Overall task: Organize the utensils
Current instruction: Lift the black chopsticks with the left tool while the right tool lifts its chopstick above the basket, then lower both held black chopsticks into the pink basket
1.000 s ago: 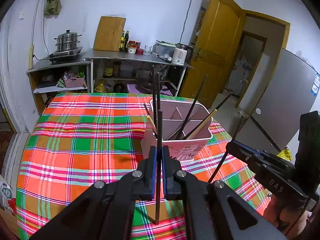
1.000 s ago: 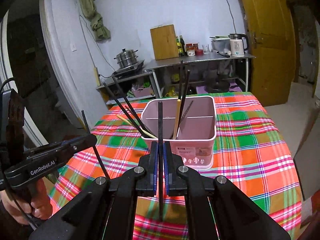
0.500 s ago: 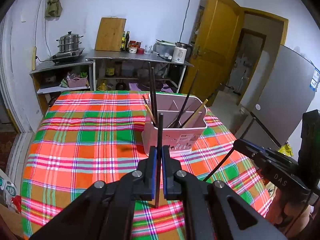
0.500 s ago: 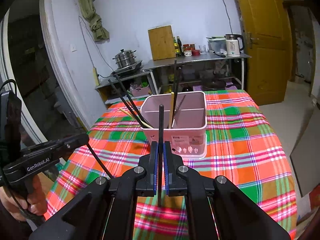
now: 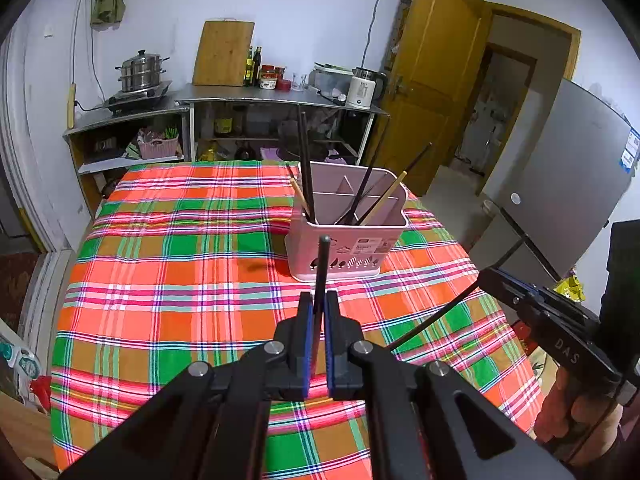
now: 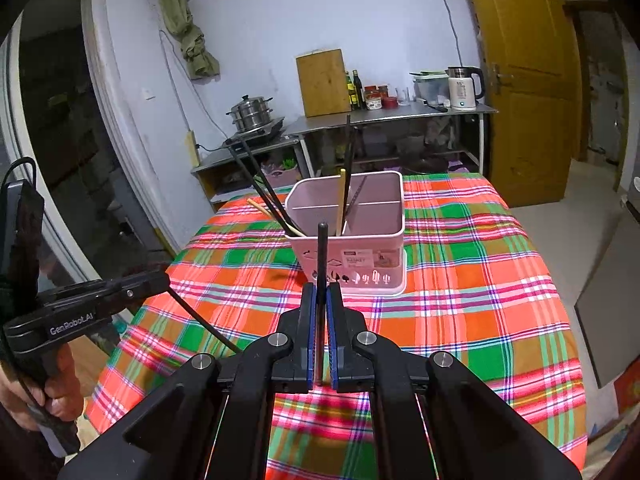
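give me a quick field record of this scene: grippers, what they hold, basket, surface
left gripper: shut on a black chopstick, held upright
right gripper: shut on another black chopstick, held upright
basket: pink, divided, standing on the table, already holding several black and light chopsticks
surface: table with plaid cloth
gripper position: both short of the basket, above the cloth

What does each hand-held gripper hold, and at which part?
Each holds one thin black chopstick: left hand-held gripper and right hand-held gripper both clamp theirs along the lower shaft, rounded end upward.
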`<action>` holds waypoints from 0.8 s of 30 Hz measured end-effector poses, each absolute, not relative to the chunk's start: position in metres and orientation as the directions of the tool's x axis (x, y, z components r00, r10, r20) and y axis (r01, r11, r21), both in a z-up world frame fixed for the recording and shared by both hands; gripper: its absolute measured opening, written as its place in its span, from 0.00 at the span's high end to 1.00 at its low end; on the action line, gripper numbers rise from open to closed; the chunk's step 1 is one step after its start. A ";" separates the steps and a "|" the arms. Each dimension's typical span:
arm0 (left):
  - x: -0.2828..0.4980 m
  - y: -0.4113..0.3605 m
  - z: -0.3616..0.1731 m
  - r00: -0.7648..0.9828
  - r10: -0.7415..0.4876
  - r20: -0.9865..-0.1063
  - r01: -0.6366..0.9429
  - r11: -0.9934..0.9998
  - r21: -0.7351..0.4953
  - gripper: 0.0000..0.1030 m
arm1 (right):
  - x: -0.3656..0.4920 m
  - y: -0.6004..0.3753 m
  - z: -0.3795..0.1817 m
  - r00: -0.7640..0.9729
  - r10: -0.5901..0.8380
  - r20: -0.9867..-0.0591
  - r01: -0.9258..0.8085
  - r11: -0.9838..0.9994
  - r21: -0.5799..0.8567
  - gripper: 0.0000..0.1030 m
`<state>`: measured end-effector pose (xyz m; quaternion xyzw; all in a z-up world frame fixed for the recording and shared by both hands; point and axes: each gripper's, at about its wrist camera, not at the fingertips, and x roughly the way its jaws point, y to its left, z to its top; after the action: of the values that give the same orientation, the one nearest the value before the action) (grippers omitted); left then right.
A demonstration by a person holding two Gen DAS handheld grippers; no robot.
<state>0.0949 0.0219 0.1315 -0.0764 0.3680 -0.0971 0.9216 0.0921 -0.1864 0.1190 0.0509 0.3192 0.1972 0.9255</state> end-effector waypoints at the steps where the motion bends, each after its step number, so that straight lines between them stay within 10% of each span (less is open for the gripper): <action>1: 0.097 0.022 0.132 0.707 -0.240 -0.665 0.124 0.968 -0.218 0.95 | 0.093 -0.187 0.120 0.720 0.399 -0.568 -0.334 0.916 0.221 0.95; 24: 0.138 0.017 0.205 0.816 -0.311 -0.487 0.203 0.944 -0.261 0.95 | 0.130 -0.192 0.186 0.825 0.405 -0.395 -0.325 0.911 0.254 0.96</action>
<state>0.1381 0.0170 0.2048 -0.0988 0.2712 -0.1356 0.9478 0.1300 -0.1919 0.1863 0.0882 0.2253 0.1919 0.9511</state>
